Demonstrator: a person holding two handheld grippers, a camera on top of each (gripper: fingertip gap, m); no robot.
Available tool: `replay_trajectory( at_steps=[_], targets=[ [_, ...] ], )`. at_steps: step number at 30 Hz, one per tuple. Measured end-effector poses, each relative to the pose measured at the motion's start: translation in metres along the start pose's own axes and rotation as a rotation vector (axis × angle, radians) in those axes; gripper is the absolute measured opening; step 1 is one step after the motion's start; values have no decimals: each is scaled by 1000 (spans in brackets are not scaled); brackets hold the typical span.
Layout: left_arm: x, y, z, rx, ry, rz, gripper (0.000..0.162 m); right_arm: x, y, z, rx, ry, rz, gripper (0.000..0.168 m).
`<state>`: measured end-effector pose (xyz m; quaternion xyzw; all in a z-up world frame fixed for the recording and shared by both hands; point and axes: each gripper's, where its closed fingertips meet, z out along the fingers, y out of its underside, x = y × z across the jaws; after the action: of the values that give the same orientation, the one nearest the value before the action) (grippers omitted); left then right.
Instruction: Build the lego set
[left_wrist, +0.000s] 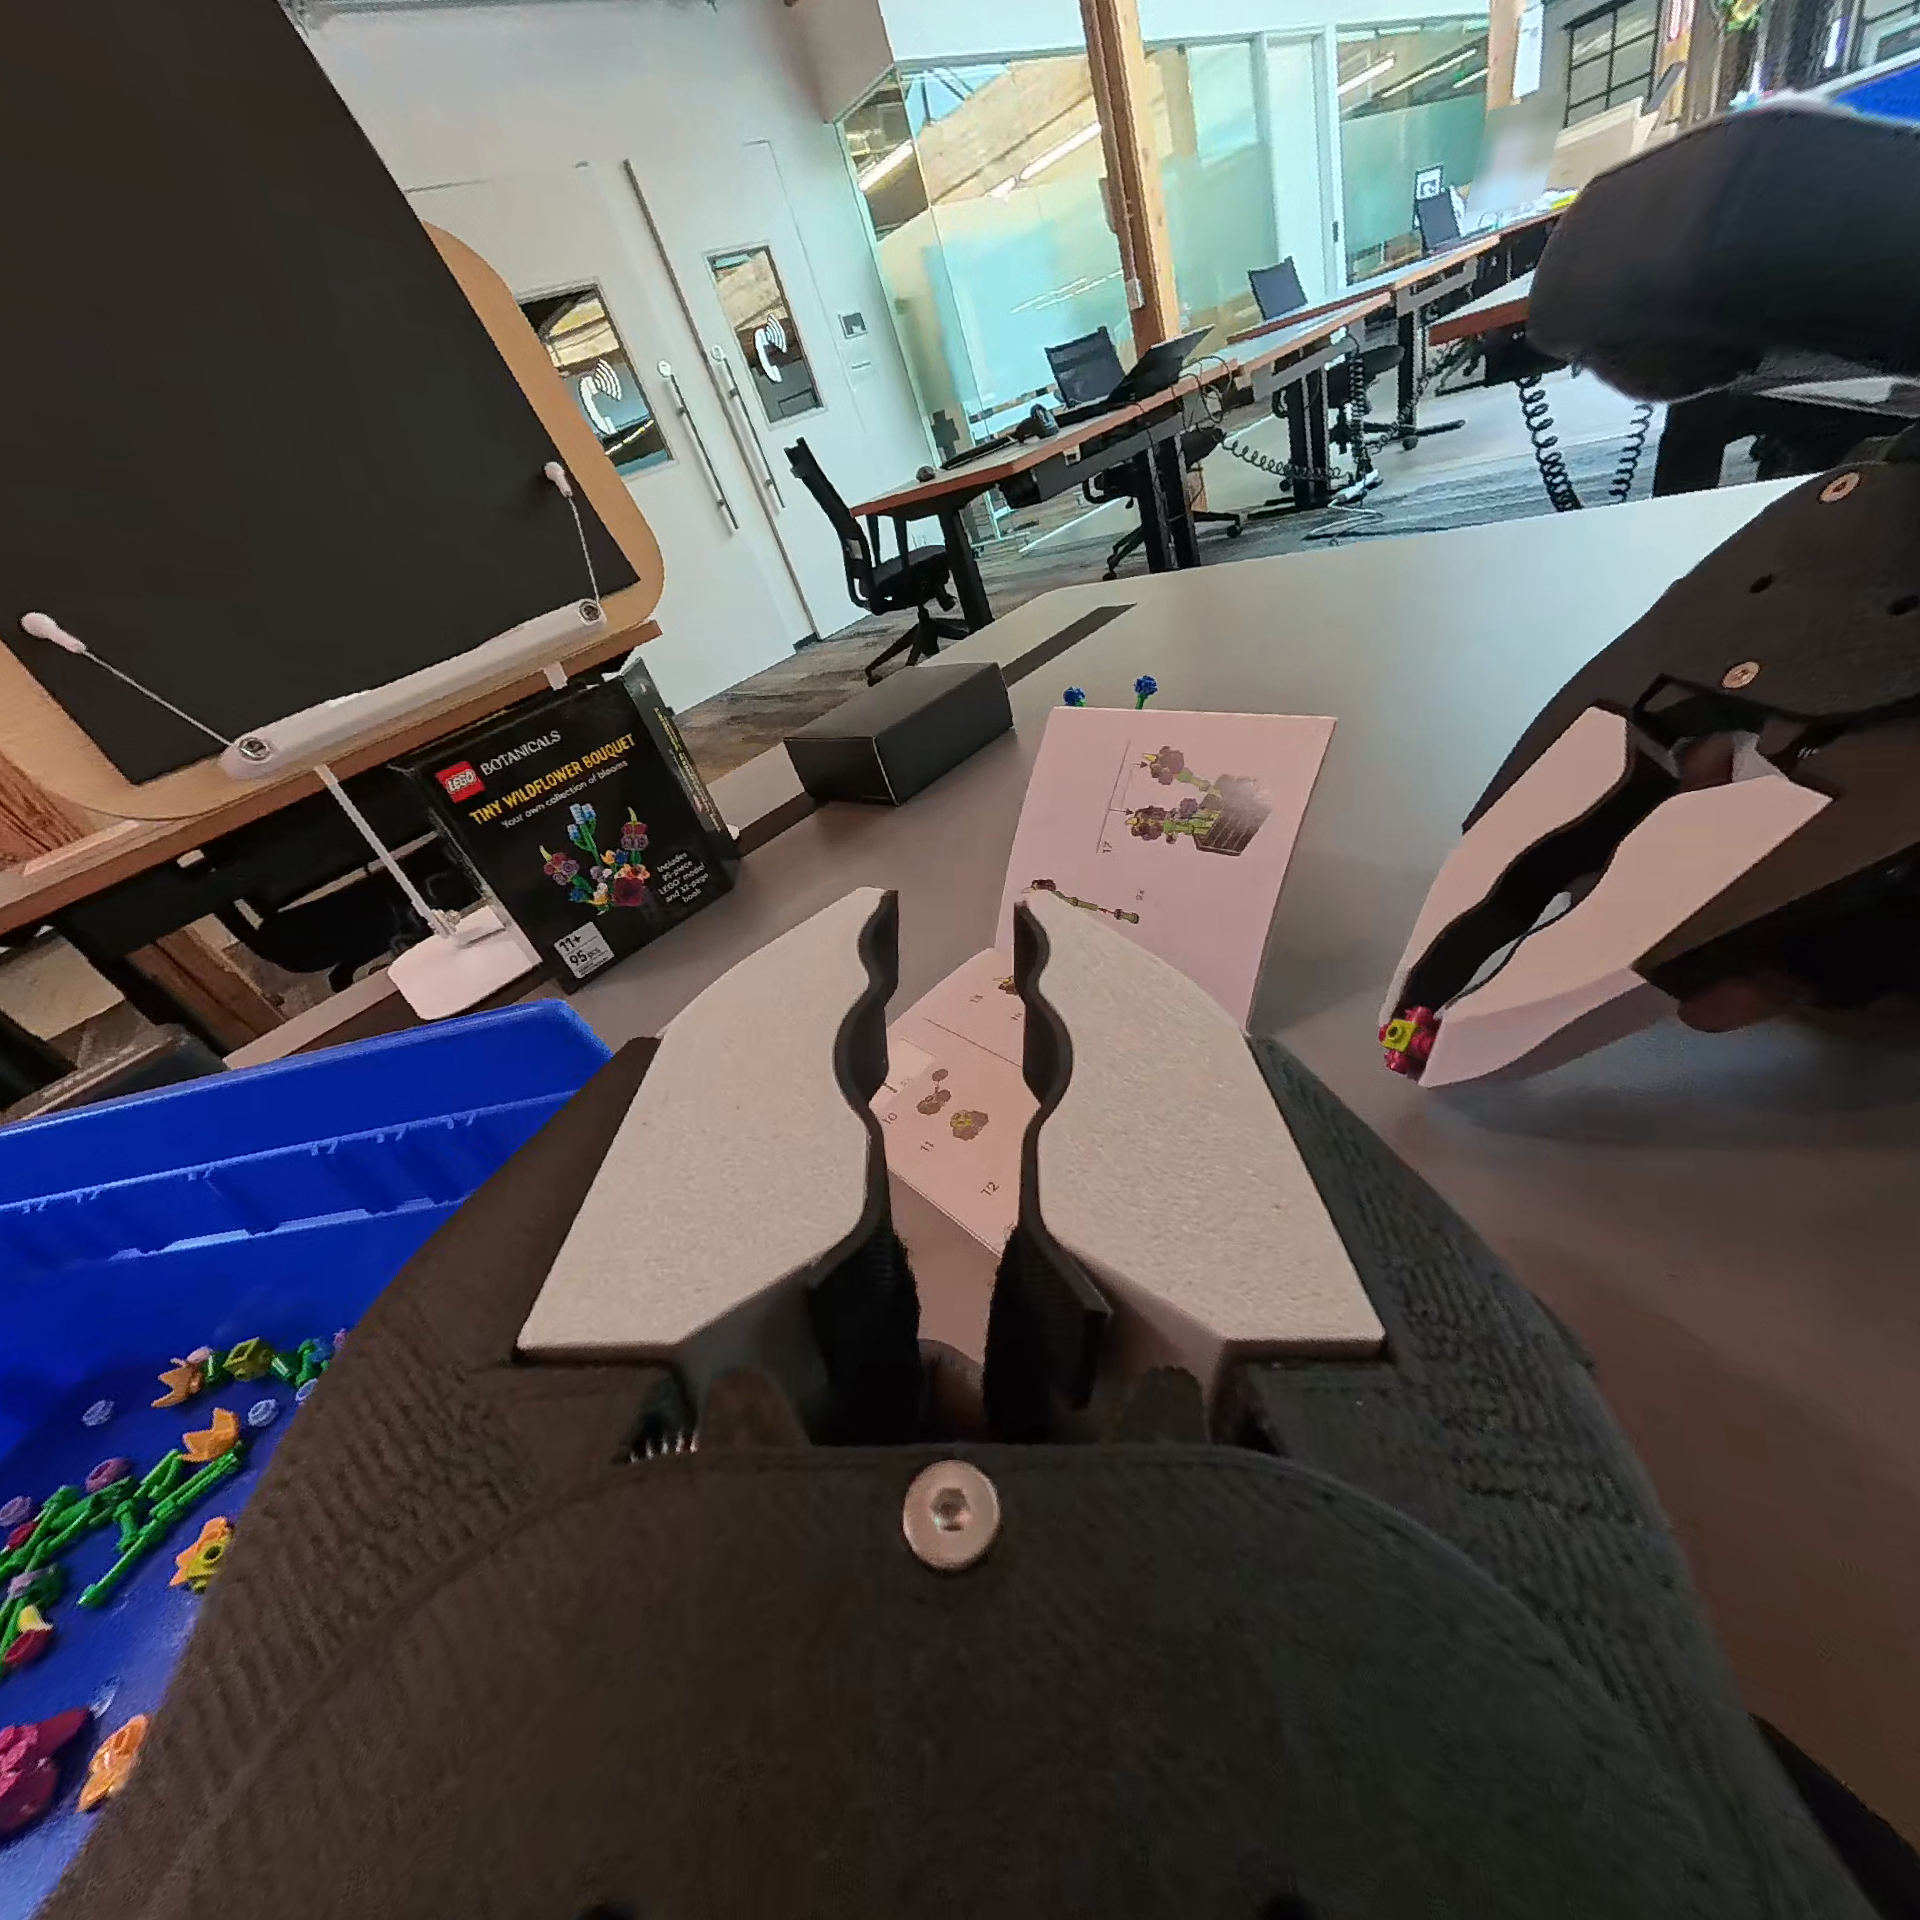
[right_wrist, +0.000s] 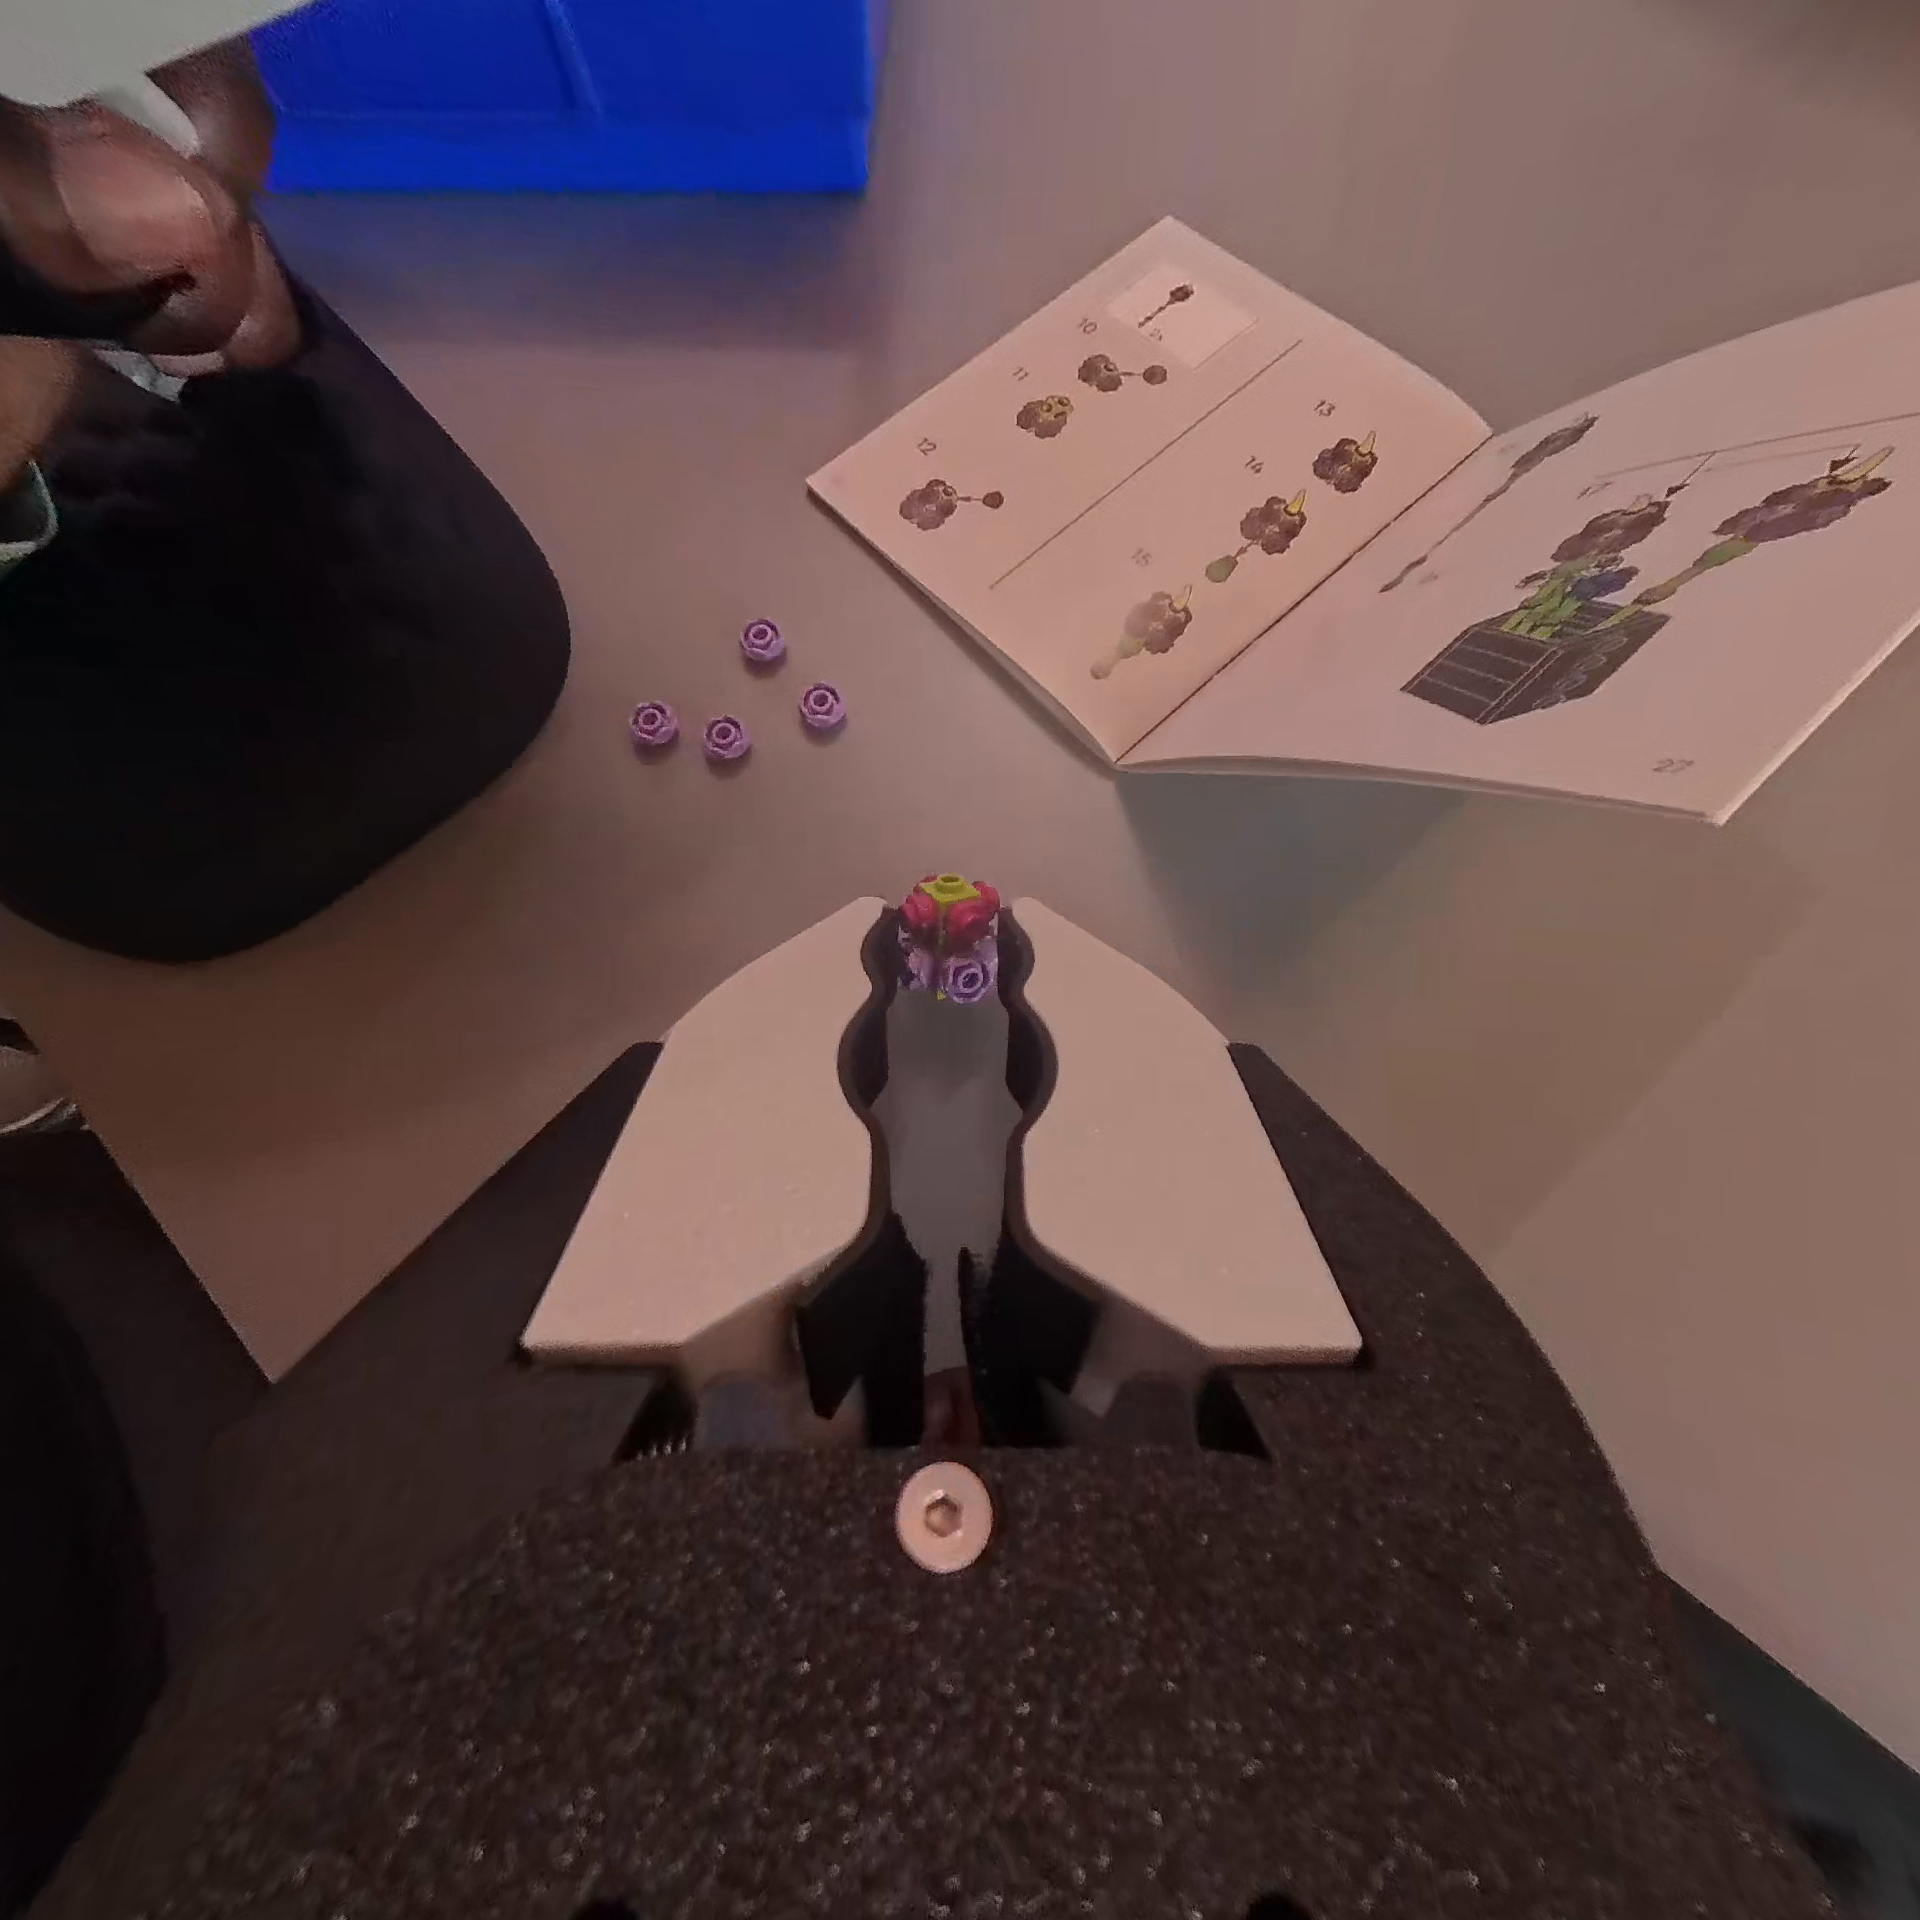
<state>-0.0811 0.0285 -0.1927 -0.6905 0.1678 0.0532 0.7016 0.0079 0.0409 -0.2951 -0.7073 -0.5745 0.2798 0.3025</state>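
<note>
While the right tongs (right_wrist: 948, 935) hang low over the grey surface (right_wrist: 1455, 987), their tips are clamped on a small flower cluster (right_wrist: 948, 933) of dark red and lilac round studs around a lime-green core. From the left wrist view the same cluster (left_wrist: 1408, 1037) shows at the tip of those tongs, close above the surface. The left tongs (left_wrist: 956, 909) sit raised and level, their fingers apart with a narrow gap between the tips and nothing held in it.

Four loose lilac round studs (right_wrist: 738, 691) lie in a small group on the surface, just ahead and to the left of the right tongs. An open instruction booklet (right_wrist: 1299, 540) lies to the right of them, one page lifted. A blue bin (left_wrist: 260, 1195) stands at the left side, with green stems, orange petals and other small pieces (left_wrist: 156, 1496) scattered in it. Farther back stand the set's black box (left_wrist: 582, 831), a smaller plain black box (left_wrist: 899, 732), and two little blue flowers (left_wrist: 1110, 691) behind the booklet.
</note>
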Motion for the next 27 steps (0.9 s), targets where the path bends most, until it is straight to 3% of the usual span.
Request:
replay_trajectory(
  at_steps=[11,15,19,22,27],
  targets=[
    [-2,1,-2,3,-4,-4,21,-1,6,-2,-25,24,-10,19],
    [-1,4,-2,-39,9,-42,23,-3,2,-8,-9,6,-9,37],
    [2,4,-8,-111,67,-154,31,-7,-25,-29,193,-119,-44,52],
    [-2,4,-19,-183,128,-232,38,2,-34,-45,333,-159,-93,54],
    [-39,7,-56,-399,175,-227,50,-2,-33,-55,394,-276,-91,50]
  ],
)
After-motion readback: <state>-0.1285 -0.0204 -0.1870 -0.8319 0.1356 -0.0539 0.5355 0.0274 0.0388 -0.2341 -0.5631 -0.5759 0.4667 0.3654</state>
